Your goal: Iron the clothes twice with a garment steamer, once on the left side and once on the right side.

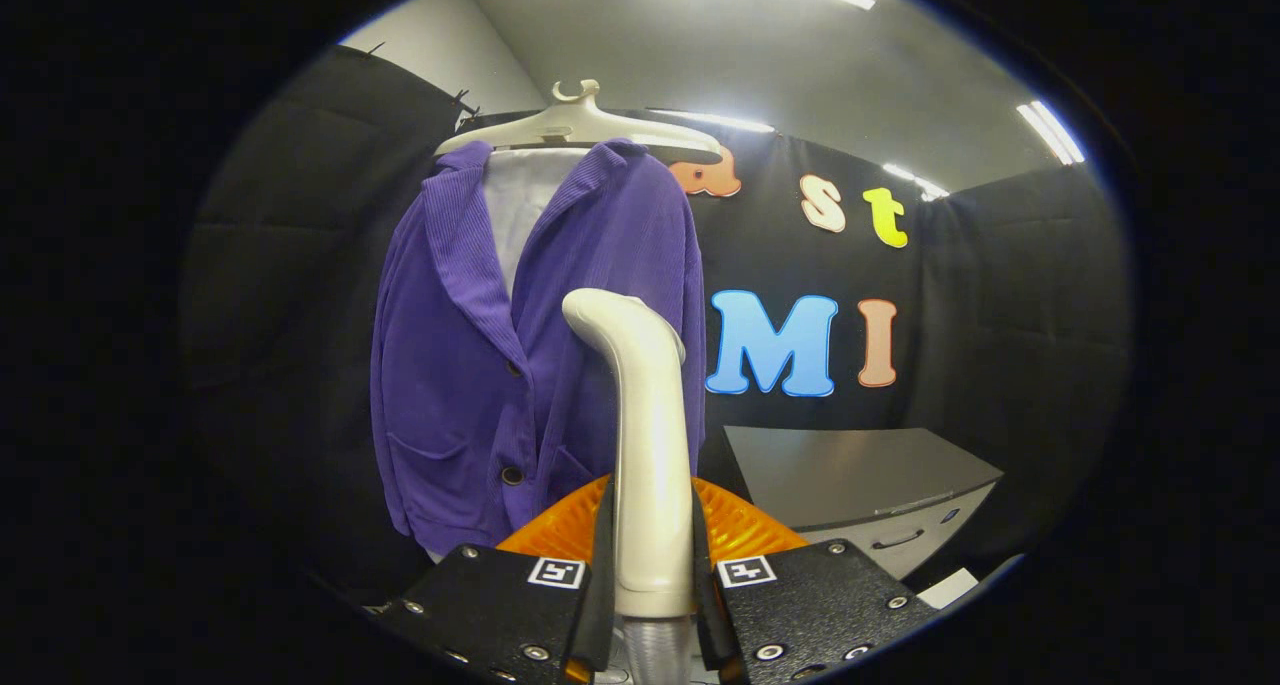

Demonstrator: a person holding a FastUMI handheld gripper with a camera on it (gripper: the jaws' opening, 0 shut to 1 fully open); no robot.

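Note:
A purple corduroy jacket (520,355) over a white shirt (525,200) hangs on a cream hanger (580,125) ahead of the fingers. My gripper (652,555) is shut on the cream handle of the garment steamer (645,435), both black fingers pressing its sides. The steamer rises upright between the fingers, and its curved head points left toward the right half of the jacket's front. Whether the head touches the cloth cannot be told. A ribbed grey hose (655,650) leaves the handle's lower end.
An orange ribbed dome (745,525) sits just behind the fingers, under the handle. A grey cabinet (850,485) with a drawer handle stands to the right of the jacket. Black cloth walls close the booth on all sides.

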